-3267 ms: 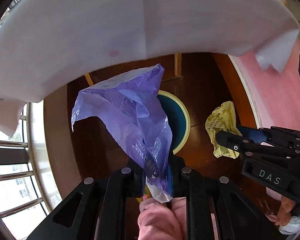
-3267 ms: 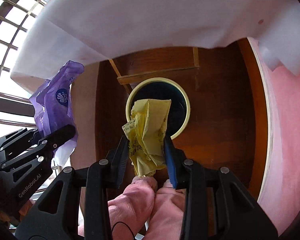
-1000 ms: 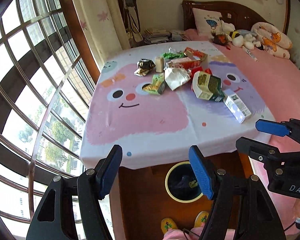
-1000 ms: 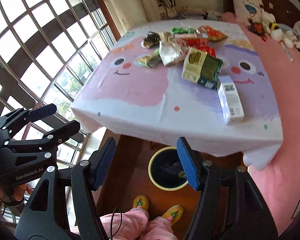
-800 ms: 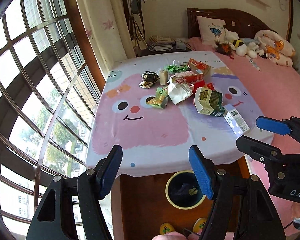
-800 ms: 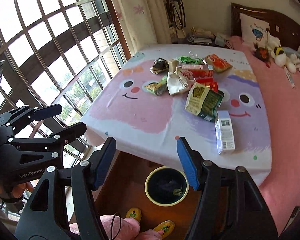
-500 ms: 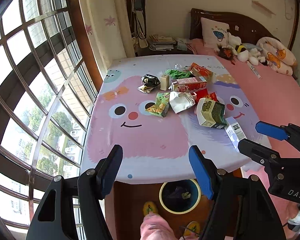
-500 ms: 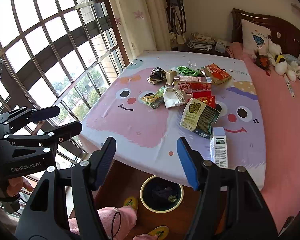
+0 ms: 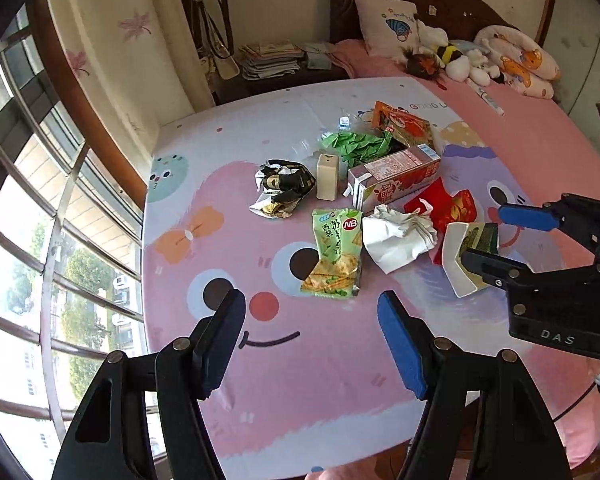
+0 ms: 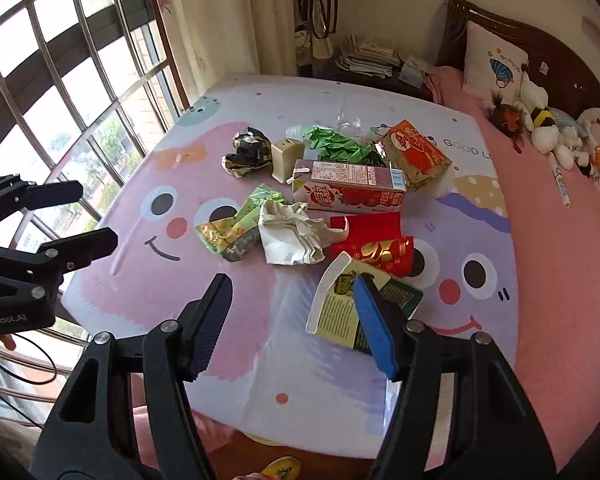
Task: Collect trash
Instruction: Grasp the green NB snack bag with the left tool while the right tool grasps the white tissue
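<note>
Left wrist view, table (image 9: 260, 400) nearer, bin gone, left gripper (image 9: 311, 312) empty

The left claw (image 9: 312, 320) is spread wide with nothing between its fingers, one black pad on the left and one blue pad on the right. The right claw (image 10: 292, 304) is likewise spread wide and holds nothing, its black pad left and blue pad right. Both point forward and slightly down, side by side and apart, each showing at the edge of the other's view.
</note>
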A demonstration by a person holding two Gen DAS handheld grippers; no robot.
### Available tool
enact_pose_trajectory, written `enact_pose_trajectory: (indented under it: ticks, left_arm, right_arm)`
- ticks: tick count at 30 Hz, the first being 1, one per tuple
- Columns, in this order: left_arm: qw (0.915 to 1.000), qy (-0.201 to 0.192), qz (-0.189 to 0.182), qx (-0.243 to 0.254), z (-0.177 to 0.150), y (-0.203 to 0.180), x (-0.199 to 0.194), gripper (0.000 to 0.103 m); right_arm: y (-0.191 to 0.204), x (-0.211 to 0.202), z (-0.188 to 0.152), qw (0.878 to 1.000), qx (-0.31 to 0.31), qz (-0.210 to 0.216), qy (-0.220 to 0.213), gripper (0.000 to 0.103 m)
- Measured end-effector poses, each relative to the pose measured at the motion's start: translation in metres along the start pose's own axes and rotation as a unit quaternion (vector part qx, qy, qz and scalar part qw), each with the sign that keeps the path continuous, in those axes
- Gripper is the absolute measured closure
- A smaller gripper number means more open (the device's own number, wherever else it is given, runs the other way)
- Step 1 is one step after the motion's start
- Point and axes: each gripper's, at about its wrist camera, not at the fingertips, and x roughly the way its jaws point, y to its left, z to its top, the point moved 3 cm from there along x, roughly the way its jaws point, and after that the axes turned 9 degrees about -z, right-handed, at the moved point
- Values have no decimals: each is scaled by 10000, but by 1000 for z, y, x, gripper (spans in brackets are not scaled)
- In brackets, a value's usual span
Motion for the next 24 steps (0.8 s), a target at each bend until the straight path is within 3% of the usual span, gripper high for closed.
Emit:
enact_pose_trajectory:
  ticks: [7,12,16,20,24]
  left_arm:
    - [9972,581,-425,215,21,33,73,33]
    - [9937,827,-751,115,32,43,101,33]
    - [9921,914,-838,188,38,43,110,33]
    - [9905,1017,-900,230,43,43,118,33]
    - [9881,1175,-990,112,47,42,130,33]
  right_arm:
    - [20,111,32,9945,-377,-559,798,42]
    - [35,145,39,9913,-638,-672,939,44]
    - [47,156,39,9887,-927,-543,1046,84]
    - [52,146,41,9906,-890,-318,991,97]
    - [43,128,47,9944,-603,-340,803,101]
